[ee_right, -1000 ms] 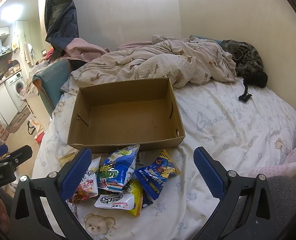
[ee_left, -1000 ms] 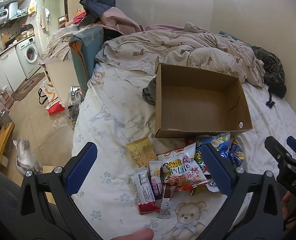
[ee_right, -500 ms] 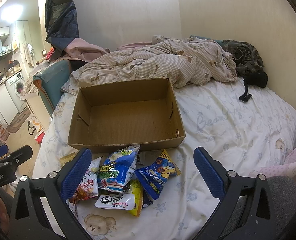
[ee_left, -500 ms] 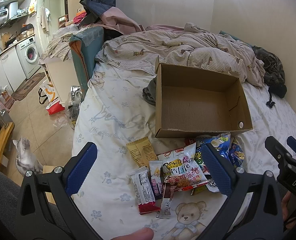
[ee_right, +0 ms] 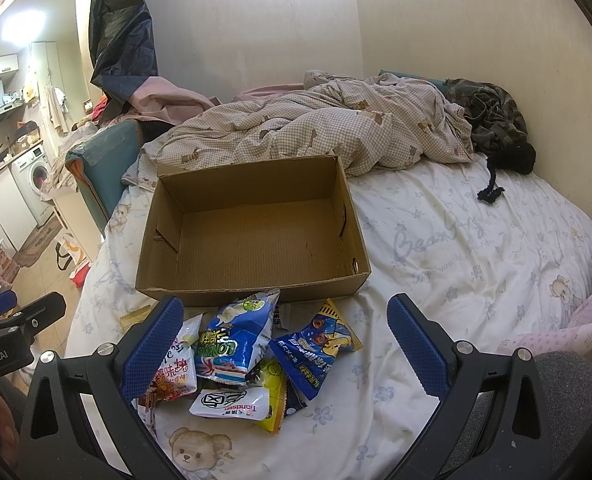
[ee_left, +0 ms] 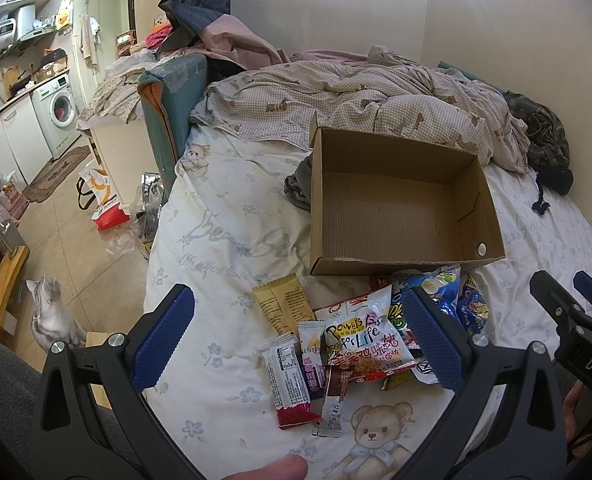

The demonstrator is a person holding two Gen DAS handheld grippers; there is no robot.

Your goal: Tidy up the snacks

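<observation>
An empty cardboard box [ee_left: 400, 208] [ee_right: 255, 236] lies open on the bed. A pile of snack packets lies just in front of it: a white chip bag [ee_left: 362, 336], a tan wafer pack [ee_left: 283, 308], a red-and-white bar [ee_left: 289, 384], a blue-and-white bag [ee_right: 235, 340], a dark blue bag [ee_right: 316, 348], a white pouch [ee_right: 231, 402]. My left gripper [ee_left: 296, 340] is open and empty above the pile's left part. My right gripper [ee_right: 283, 348] is open and empty above its right part.
A rumpled checked duvet [ee_right: 316, 128] lies behind the box, dark clothes [ee_right: 492, 124] in the far corner. The bed's left edge drops to a tiled floor with a grey cat [ee_left: 51, 316], bags [ee_left: 103, 200] and a washing machine [ee_left: 55, 112].
</observation>
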